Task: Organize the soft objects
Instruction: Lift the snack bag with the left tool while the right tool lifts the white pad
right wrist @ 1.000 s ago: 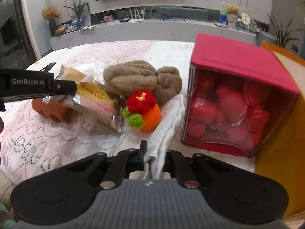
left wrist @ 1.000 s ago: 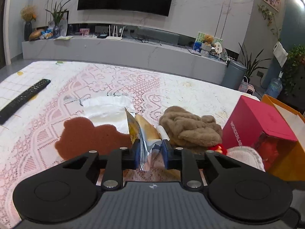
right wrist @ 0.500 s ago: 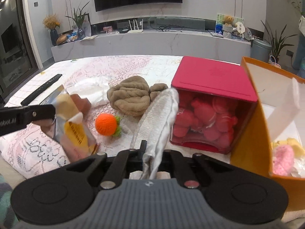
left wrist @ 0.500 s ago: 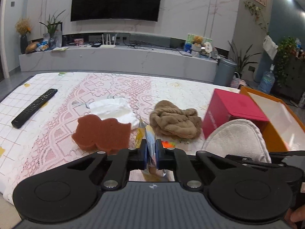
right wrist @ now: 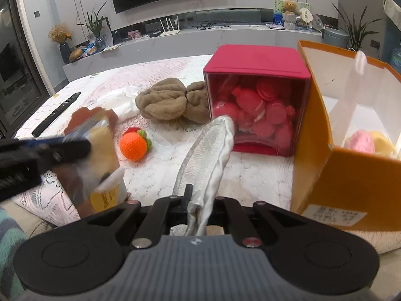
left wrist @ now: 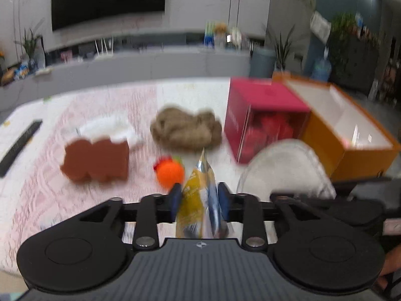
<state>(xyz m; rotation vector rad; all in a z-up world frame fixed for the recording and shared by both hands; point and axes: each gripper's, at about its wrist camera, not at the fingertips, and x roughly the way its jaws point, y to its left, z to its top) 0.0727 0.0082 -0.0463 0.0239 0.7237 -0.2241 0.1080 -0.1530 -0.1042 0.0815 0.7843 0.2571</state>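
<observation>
My left gripper has a yellow and silver snack packet between its pads, which touch both sides of it as the jaws are opening. The right wrist view shows that packet hanging from the left gripper above the table's near edge. My right gripper is shut on a grey-white quilted cloth, which sticks up and forward. On the lace tablecloth lie an orange crochet ball, a tan fluffy item, a brown sponge and a white cloth.
A red box with a clear front full of pink soft pieces stands right of centre. An open orange box at the far right holds pink and yellow soft things. A black remote lies far left.
Both grippers have drawn back from the table and swung right, with packet and cloth lifted off it. The orange ball has rolled over. The left jaws squeezed the packet, then widened.
</observation>
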